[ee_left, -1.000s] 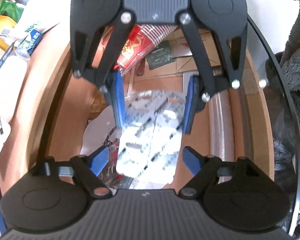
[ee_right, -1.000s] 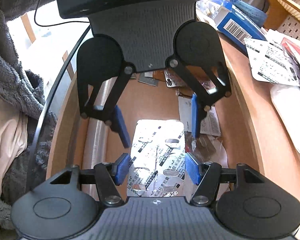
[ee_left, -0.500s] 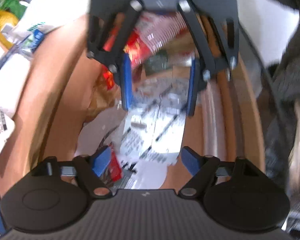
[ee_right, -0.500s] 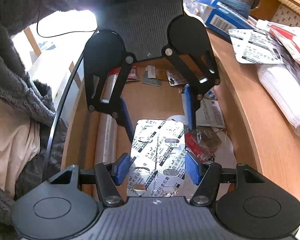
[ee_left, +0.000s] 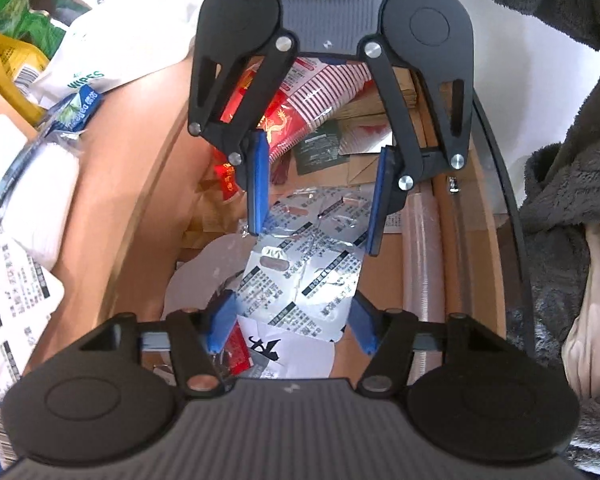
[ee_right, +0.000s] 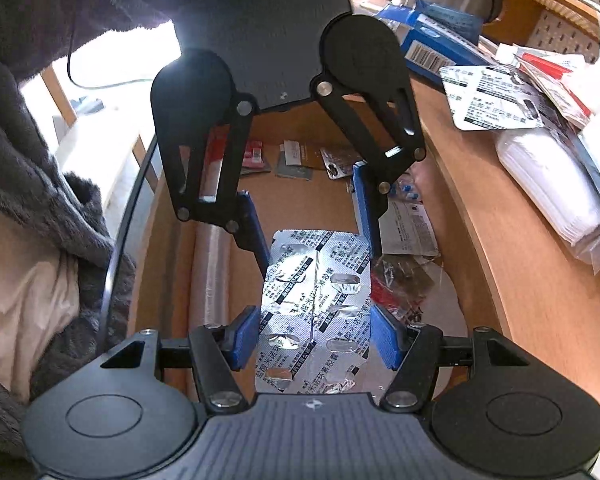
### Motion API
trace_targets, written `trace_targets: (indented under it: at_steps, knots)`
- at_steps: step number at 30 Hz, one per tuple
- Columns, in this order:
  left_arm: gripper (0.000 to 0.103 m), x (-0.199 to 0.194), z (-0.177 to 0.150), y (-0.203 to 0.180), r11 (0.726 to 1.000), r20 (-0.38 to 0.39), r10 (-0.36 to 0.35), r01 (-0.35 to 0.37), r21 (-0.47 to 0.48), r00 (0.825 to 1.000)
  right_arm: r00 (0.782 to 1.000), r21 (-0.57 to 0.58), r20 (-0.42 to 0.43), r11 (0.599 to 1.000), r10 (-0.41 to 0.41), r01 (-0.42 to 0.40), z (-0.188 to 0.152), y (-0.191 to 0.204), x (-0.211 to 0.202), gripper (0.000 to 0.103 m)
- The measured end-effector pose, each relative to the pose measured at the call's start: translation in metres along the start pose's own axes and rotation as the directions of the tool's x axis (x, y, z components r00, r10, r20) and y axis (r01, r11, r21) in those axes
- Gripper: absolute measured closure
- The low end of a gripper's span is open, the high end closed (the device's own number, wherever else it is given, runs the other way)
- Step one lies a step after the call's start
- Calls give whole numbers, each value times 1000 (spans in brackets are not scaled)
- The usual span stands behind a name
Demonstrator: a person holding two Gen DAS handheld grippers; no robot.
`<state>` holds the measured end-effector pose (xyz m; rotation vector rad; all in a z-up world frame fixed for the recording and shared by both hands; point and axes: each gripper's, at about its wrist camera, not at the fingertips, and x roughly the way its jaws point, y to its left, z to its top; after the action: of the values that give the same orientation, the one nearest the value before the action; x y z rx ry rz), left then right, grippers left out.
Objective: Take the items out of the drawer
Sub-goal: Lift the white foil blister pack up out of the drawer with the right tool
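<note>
A silver blister pack of pills [ee_left: 304, 280] [ee_right: 318, 300] lies in the open wooden drawer [ee_left: 144, 216] [ee_right: 452, 216]. Both grippers face each other over it from opposite ends. My left gripper [ee_left: 294, 334] is open, its blue pads [ee_left: 222, 320] at either side of one end of the pack. My right gripper [ee_right: 314, 334] is open, its blue pads [ee_right: 384, 334] flanking the other end. Each view also shows the other gripper [ee_left: 316, 200] [ee_right: 314, 220] open above the pack. I cannot tell whether any pad touches the pack.
The drawer also holds a red-and-white packet [ee_left: 300, 100], a red sachet [ee_right: 392, 300], leaflets [ee_right: 408, 228] and a clear ribbed tube [ee_left: 422, 264]. The desk beside it carries a wipes pack [ee_left: 92, 68], blue box [ee_right: 432, 44] and more blister sheets [ee_right: 492, 96]. A grey fleece [ee_left: 560, 160] hangs by the drawer front.
Both grippers have drawn back and up a little from the drawer. The blister pack still lies between the open pads; more of the drawer and desk shows.
</note>
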<state>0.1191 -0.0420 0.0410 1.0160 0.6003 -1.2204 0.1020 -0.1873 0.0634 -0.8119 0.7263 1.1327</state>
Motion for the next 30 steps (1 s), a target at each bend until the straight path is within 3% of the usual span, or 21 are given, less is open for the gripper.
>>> trace_targets:
  at_steps: [7,10,12,21,30]
  knots:
    - [40,-11,0,4,1000,25,-17,17,-10,1000,1000,9,2,1000,10,-10,1,0,-2,45]
    - [40,-28,4,7,1000,66,-17,18,-8,998,999,17,28,999,29,-29,5,-6,-14,48]
    - [41,-44,7,8,1000,67,-13,14,-11,998,999,9,52,1000,15,-16,11,-5,-24,44]
    - [39,-79,13,0,990,121,137,-139,13,983,986,-106,138,988,-99,114,52,-5,-70,44]
    - [38,-140,14,23,942,121,325,-332,49,938,968,-237,151,943,-203,234,119,-32,-92,44]
